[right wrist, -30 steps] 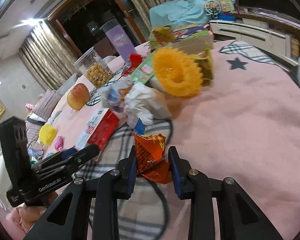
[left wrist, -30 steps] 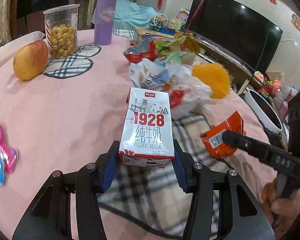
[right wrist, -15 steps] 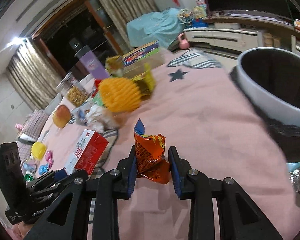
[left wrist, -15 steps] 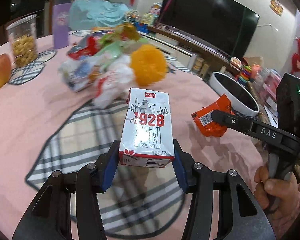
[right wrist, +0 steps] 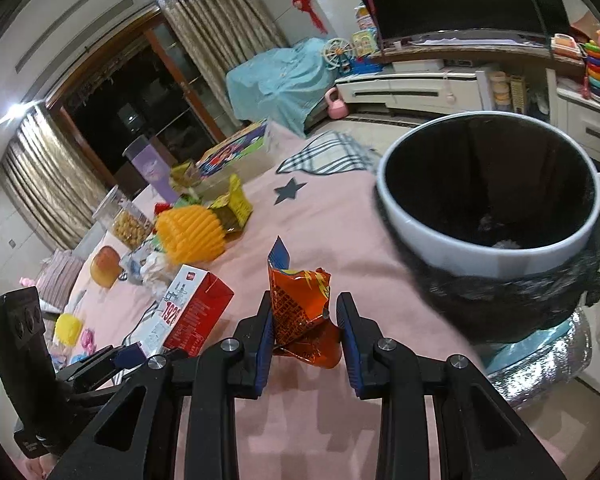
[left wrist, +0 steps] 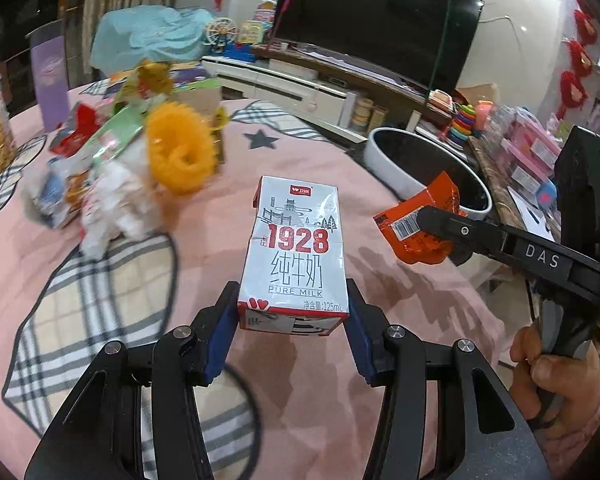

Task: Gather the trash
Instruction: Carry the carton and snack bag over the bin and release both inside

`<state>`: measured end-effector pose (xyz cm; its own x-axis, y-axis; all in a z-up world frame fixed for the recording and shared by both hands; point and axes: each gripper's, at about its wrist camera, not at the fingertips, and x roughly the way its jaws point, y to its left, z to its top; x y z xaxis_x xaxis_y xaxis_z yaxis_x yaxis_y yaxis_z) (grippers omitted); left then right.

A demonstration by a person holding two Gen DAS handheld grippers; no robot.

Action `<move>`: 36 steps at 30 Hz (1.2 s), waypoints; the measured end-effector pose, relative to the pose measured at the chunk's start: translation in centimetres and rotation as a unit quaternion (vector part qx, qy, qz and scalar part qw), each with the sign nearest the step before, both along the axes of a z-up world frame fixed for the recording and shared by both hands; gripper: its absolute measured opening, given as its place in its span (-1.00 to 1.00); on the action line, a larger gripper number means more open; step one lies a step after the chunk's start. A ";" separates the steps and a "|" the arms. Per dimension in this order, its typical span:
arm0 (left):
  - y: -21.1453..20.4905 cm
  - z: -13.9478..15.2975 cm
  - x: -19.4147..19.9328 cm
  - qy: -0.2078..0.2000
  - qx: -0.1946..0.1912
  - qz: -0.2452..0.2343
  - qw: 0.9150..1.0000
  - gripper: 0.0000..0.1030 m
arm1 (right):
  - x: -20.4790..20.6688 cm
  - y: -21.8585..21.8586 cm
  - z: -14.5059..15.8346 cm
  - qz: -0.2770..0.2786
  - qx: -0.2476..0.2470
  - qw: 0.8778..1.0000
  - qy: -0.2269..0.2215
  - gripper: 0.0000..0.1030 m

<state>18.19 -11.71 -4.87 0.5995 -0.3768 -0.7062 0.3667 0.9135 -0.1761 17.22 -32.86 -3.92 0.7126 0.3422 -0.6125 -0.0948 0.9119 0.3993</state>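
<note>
Pinching milk carton (left wrist: 294, 252) in left hand-held gripper (left wrist: 292, 316), right hand-held gripper (right wrist: 303, 330) pinching orange wrapper (right wrist: 300, 300)

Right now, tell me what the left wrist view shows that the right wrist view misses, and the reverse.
Only the left wrist view shows the hand gripping the right claw and the milk carton's printed front. Only the right wrist view looks down into the trash bin, the apple and the pink kettlebell. Both show the carton, the orange wrapper, the yellow ball and the pink tablecloth.
</note>
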 end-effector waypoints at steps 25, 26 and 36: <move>-7.8 1.7 2.1 -0.013 0.008 -0.065 0.998 -0.04 | 0.0 -7.2 1.5 -0.066 0.012 0.998 -0.021 -0.41; -8.0 1.7 2.2 -0.014 0.008 -0.067 0.998 -0.04 | 0.0 -7.5 1.6 -0.069 0.012 0.997 -0.022 -0.41; -10.3 2.3 2.9 -0.017 0.014 -0.085 0.996 -0.04 | 0.5 -9.6 2.0 -0.088 0.014 0.996 -0.028 -0.41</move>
<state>21.10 -22.03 -2.61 0.5530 -0.4555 -0.6976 0.5222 0.8420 -0.1359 17.69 -42.50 -1.87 0.7956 0.2253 -0.5623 0.0430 0.9049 0.4234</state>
